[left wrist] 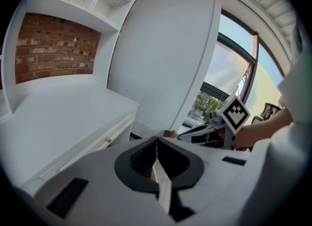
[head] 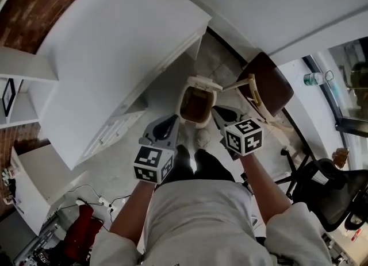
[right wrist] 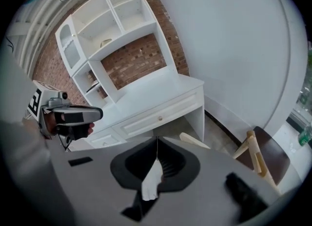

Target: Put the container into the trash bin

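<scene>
Grey floor [head: 129,164] is spreading beneath a white desk [head: 115,58] backed by a brick wall [head: 29,18], and a wooden chair [head: 267,87] is standing at the right. The trash bin [head: 183,104] is sitting on the floor just beyond the fingertips, between the left gripper [head: 168,121] and the right gripper [head: 221,114]. Its mouth is facing up, its lid [head: 204,82] is tilting open on the far side, and its long axis is running away from both. Both grippers are clenching their jaws together on nothing. Whether the container is lying in the bin's brown inside, I cannot tell.
</scene>
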Action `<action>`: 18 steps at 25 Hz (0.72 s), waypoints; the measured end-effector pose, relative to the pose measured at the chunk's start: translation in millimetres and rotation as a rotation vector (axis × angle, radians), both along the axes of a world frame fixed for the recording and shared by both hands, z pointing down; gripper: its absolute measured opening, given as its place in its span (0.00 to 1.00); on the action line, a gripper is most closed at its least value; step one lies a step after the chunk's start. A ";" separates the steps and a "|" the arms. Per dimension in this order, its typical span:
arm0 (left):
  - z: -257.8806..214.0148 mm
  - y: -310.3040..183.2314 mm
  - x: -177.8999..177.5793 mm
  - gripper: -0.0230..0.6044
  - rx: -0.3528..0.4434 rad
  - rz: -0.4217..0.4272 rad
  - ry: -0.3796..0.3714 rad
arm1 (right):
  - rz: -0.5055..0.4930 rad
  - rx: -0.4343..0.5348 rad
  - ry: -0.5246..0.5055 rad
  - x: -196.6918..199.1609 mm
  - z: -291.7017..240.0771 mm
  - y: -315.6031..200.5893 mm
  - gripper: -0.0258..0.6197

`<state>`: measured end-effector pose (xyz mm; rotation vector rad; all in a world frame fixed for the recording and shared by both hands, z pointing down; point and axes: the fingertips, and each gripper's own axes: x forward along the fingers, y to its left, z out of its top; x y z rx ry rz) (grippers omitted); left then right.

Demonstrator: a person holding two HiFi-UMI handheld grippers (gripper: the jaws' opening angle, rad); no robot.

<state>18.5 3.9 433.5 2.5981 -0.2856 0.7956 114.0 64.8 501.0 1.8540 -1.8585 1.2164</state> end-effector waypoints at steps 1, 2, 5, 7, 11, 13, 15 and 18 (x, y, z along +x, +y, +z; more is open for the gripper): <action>-6.7 0.9 1.7 0.06 0.007 0.003 0.007 | -0.007 0.012 0.004 0.4 -9.3 -0.8 0.09; -13.0 1.8 2.9 0.06 0.013 0.005 0.012 | -0.016 0.024 0.007 0.5 -18.3 -1.5 0.09; -29.1 8.8 4.9 0.06 0.019 0.012 0.018 | -0.036 0.053 0.009 -0.5 -42.4 1.7 0.09; -40.6 12.5 6.9 0.06 0.028 0.019 0.028 | -0.038 0.076 0.002 -0.5 -57.4 3.7 0.09; -60.6 17.2 12.0 0.06 0.050 0.027 0.056 | -0.052 0.116 0.001 -0.5 -84.7 7.6 0.09; -66.9 19.8 13.1 0.06 0.058 0.029 0.063 | -0.058 0.131 0.003 0.3 -95.7 10.7 0.09; -72.9 22.1 13.8 0.06 0.065 0.030 0.070 | -0.062 0.146 0.005 2.1 -106.7 13.3 0.09; -82.9 24.6 16.5 0.06 0.077 0.034 0.083 | -0.070 0.171 0.017 4.9 -123.7 15.4 0.09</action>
